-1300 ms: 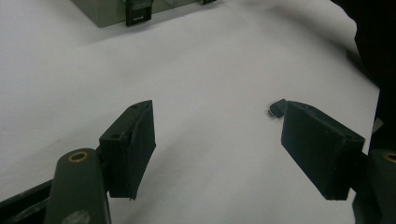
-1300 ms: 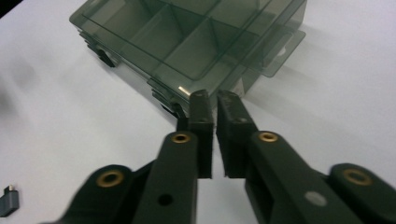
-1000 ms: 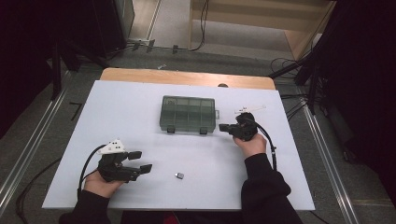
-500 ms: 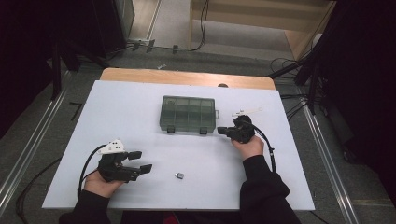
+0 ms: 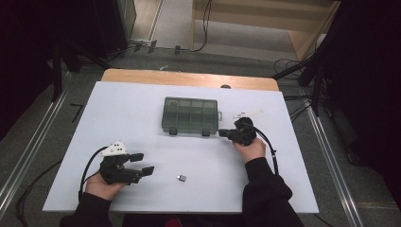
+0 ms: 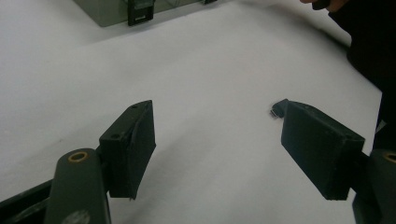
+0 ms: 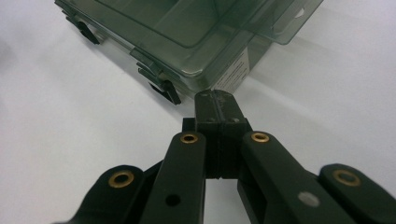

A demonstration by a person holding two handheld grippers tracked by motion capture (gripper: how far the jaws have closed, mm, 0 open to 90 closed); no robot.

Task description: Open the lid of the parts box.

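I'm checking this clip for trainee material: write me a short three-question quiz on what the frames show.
1. True or false: the right hand-held gripper is shut, with nothing between its pads.
2. Which hand-held gripper is nearer the small dark part: A left, B right?
3. Is the compartment box open or latched?

Key: 1 true. 2 A. 3 Latched, lid down, both front clips closed.

The left gripper (image 5: 144, 163) rests low with jaws spread wide, while the right gripper (image 5: 223, 134) is fully closed.
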